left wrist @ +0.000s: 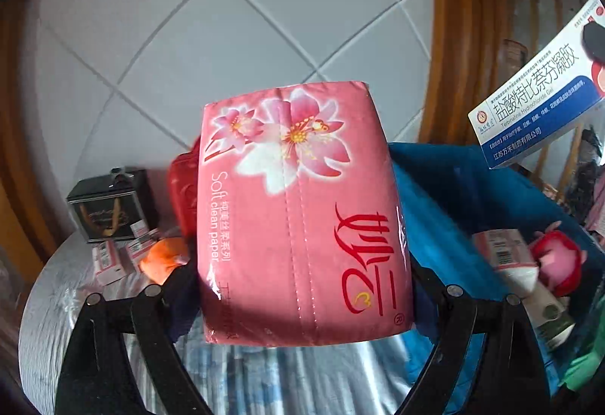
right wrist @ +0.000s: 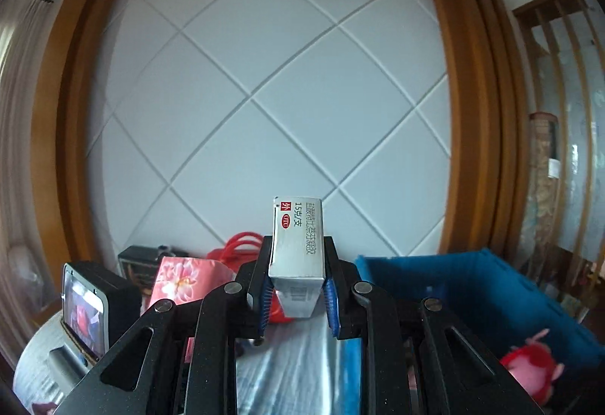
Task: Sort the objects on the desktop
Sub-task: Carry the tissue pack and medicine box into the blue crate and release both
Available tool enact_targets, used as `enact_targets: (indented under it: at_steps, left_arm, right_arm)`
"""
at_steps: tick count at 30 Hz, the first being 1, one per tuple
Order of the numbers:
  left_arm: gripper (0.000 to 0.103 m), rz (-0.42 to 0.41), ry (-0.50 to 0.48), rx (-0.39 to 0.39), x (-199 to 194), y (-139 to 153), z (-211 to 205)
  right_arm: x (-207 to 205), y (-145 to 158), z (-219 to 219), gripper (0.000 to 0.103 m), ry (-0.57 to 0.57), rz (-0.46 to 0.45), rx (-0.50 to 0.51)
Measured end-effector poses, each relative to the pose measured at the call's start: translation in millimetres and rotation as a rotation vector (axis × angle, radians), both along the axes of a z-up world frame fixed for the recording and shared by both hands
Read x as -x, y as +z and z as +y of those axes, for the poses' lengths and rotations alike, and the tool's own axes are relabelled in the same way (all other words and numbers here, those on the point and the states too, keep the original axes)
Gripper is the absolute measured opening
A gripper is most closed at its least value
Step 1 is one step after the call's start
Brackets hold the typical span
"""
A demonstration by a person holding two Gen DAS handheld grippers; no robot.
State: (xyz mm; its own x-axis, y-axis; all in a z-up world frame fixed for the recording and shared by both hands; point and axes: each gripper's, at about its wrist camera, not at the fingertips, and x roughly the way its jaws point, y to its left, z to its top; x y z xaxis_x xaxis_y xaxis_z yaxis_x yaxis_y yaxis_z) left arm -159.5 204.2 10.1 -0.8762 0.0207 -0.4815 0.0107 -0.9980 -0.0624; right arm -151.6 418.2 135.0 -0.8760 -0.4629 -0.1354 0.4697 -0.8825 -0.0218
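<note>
A white quilted wall panel (right wrist: 264, 82) framed in brown wood fills the background of both views, leaving much open air above the table. Below it the round table (left wrist: 56, 301), under a shiny silvery cover, curves away at its left edge. A blue bin (right wrist: 453, 286) stands at the table's right side, its near rim open to approach; inside lie a red plush toy (left wrist: 556, 260) and a white tube (left wrist: 510, 264).

The left gripper (left wrist: 302, 286) holds a pink pack of tissue paper (left wrist: 298, 211) up off the table, its jaws spread wide and pressed against the pack's two sides. The pack blocks most of the middle view, just left of the bin's rim.

The right gripper (right wrist: 297, 286) is clamped tight on a small white medicine box (right wrist: 298, 245), blue pads (right wrist: 329, 301) squeezing its narrow sides; the box stands upright, clear of the table and of the bin.

At the table's far left sit a black box (left wrist: 109, 207), small pink-white cartons (left wrist: 113, 260) and an orange item (left wrist: 162, 260), close together near the edge.
</note>
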Motion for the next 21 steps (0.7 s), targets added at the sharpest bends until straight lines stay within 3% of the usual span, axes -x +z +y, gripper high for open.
enact_targets:
  at_steps: [5,10,16,21]
  left_arm:
    - [0.09,-0.01,-0.1,0.023,36,47,108]
    - [0.09,-0.113,-0.124,0.045,93,58,205]
    - [0.09,-0.245,-0.097,0.112,156,31,294]
    - [0.091,-0.307,-0.075,0.182,191,2,322]
  right_arm:
    - [38,38,99,0.023,-0.128,0.001,0.018]
    - [117,46,174,0.023,-0.179,-0.027,-0.036]
    - [208,1,223,0.023,-0.164,-0.092,-0.111]
    - [263,-43,243,0.023,-0.145,-0.177,-0.11]
